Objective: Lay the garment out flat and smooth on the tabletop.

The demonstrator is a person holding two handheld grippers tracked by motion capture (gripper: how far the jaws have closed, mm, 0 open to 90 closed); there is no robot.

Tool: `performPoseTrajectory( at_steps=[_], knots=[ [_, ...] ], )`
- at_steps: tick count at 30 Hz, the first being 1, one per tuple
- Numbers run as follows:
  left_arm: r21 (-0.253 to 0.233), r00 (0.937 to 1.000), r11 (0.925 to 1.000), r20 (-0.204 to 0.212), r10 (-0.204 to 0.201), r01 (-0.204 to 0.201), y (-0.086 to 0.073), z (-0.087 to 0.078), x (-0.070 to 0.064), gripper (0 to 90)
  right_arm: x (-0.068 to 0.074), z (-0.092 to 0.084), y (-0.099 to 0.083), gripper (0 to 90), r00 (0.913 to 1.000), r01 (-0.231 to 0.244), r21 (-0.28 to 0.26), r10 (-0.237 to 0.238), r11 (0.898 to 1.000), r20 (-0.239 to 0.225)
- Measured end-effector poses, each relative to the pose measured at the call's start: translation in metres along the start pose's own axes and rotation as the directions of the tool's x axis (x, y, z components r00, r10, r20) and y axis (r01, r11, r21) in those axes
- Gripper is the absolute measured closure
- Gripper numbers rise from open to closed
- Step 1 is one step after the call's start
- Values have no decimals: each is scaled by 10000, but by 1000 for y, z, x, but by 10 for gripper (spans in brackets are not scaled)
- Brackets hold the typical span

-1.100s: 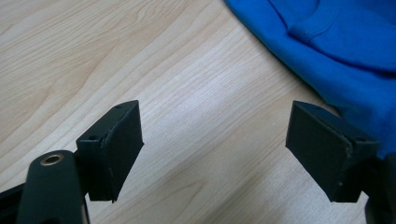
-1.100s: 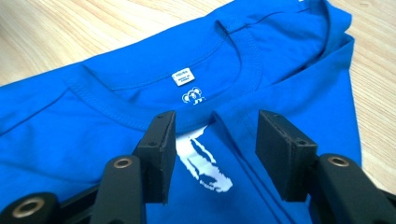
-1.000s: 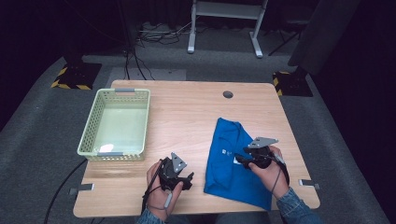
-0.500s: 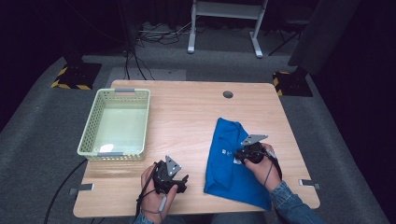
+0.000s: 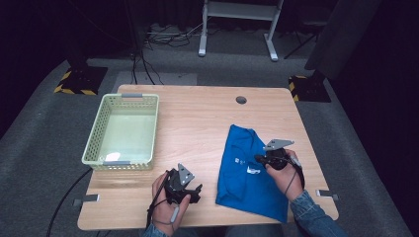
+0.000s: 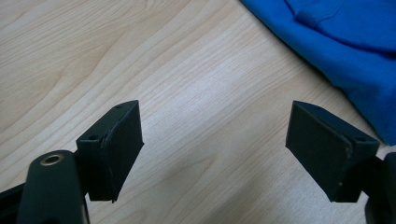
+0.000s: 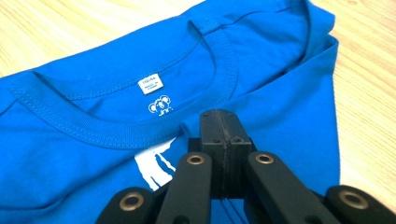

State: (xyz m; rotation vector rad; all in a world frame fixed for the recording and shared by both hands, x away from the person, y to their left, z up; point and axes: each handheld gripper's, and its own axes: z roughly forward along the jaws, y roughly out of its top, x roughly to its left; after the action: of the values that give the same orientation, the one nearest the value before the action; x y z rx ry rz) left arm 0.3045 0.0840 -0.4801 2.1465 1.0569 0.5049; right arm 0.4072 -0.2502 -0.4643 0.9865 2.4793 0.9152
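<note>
A blue T-shirt (image 5: pixel 247 185) lies flat on the right half of the wooden table (image 5: pixel 197 118), collar toward the far side. My right gripper (image 5: pixel 258 159) rests on the shirt's middle. In the right gripper view its jaws have just been closing and now stand together just below the collar and its white label, with my right gripper (image 7: pixel 219 122) pinching a small ridge of the T-shirt (image 7: pixel 93 154). My left gripper (image 5: pixel 196 191) sits on bare wood to the left of the shirt. In its own view my left gripper (image 6: pixel 215 144) is open and holds nothing, and the T-shirt's edge (image 6: pixel 345 46) lies ahead at right.
A pale green plastic basket (image 5: pixel 94 143) stands at the table's left side, with a small label inside. A round cable hole (image 5: pixel 241 99) is near the far edge. Cables and a white stand lie on the dark floor beyond the table.
The right gripper's jaws have closed and it has shifted slightly left onto the shirt's middle. The left hand has stayed near the front edge.
</note>
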Motion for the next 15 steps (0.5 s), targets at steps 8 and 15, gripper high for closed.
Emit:
performPoseTrajectory(
  at_steps=[8, 15],
  knots=[
    [38, 9999, 10000, 124, 33, -33, 3, 3, -4, 182, 7, 15, 0, 565, 9997, 202, 67, -201, 9998, -133],
    [-11, 9999, 10000, 112, 1, -1, 3, 2, -2, 182, 4, 23, 1, 840, 9998, 196, 456, -195, 9988, -36]
  ],
)
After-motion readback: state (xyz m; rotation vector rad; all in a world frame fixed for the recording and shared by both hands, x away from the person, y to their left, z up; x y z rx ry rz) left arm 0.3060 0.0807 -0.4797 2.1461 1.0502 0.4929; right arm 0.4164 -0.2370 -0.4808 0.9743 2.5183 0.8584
